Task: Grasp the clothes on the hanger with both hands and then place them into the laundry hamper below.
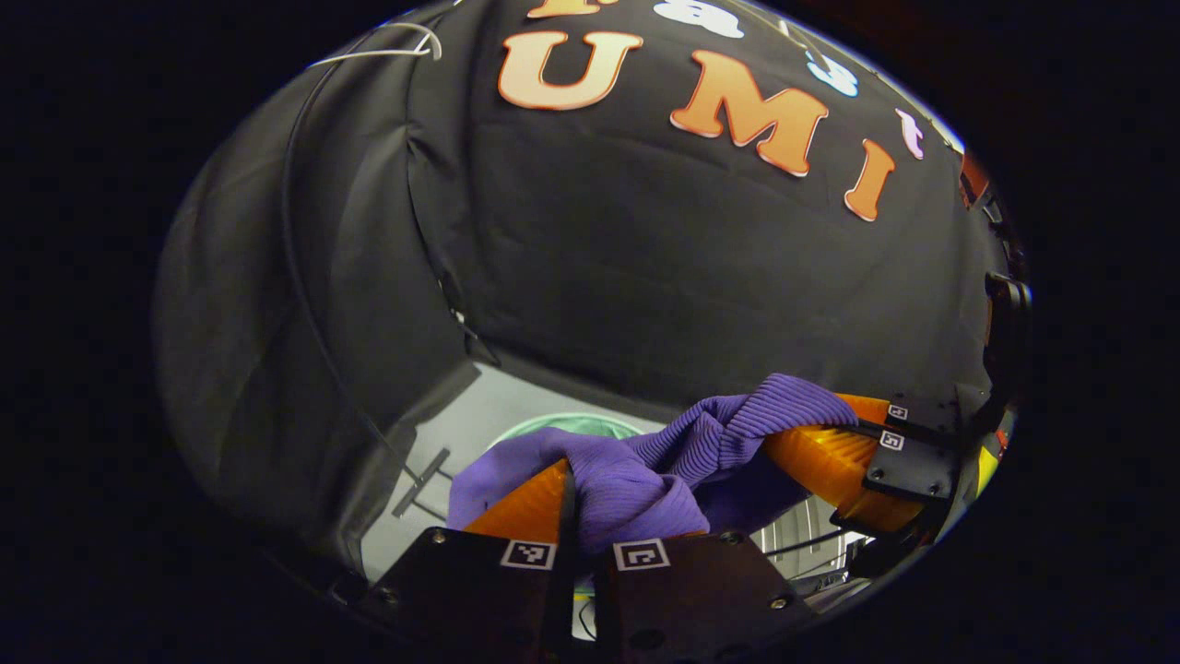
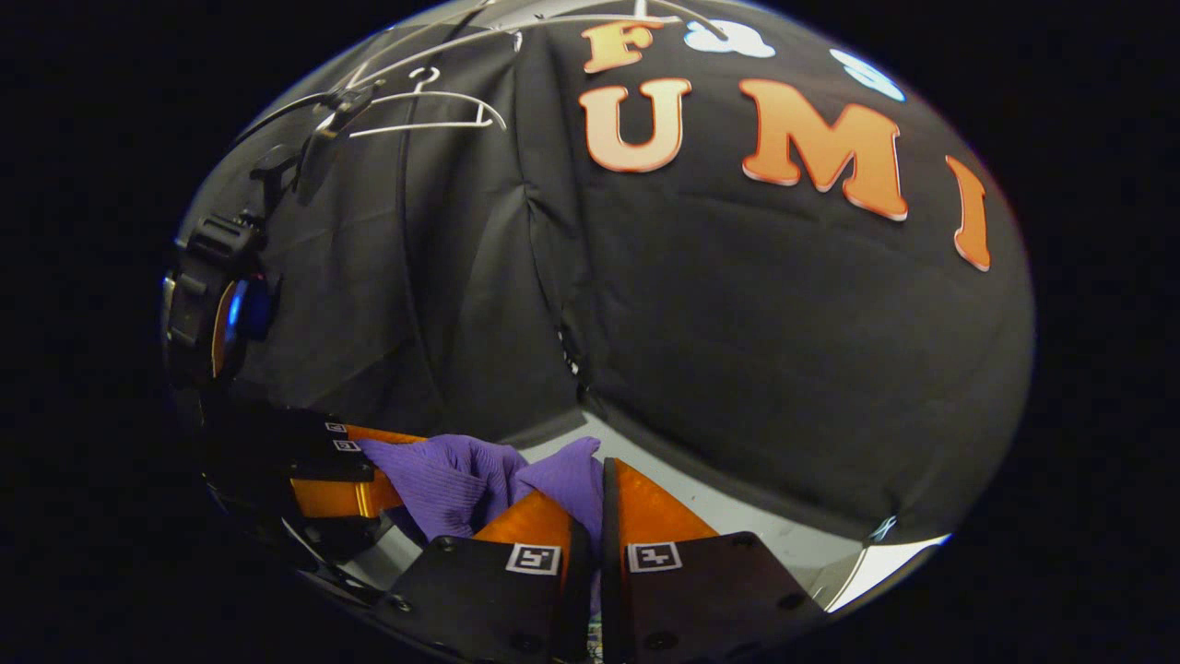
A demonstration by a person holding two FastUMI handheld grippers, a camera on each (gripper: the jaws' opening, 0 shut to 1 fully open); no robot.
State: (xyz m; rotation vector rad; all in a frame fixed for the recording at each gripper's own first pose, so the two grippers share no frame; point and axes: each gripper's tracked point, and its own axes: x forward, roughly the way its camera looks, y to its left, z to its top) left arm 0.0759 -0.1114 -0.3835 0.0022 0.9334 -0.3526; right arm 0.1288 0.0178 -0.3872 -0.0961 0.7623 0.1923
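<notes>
2 grippers hold a purple garment (image 1: 636, 470) off its hanger (image 2: 429, 111): left gripper (image 1: 576, 516) and right gripper (image 2: 590, 516) are each clamped on cloth. Next likely move: lower it into the green-rimmed hamper (image 1: 576, 422) below, then release.

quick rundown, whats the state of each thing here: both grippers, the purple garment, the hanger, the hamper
left gripper: shut on the purple garment
right gripper: shut on the purple garment
purple garment: bunched, held up between both grippers, off the hanger
hanger: bare, hanging up high
hamper: below the garment, rim partly visible, contents cannot tell
</notes>
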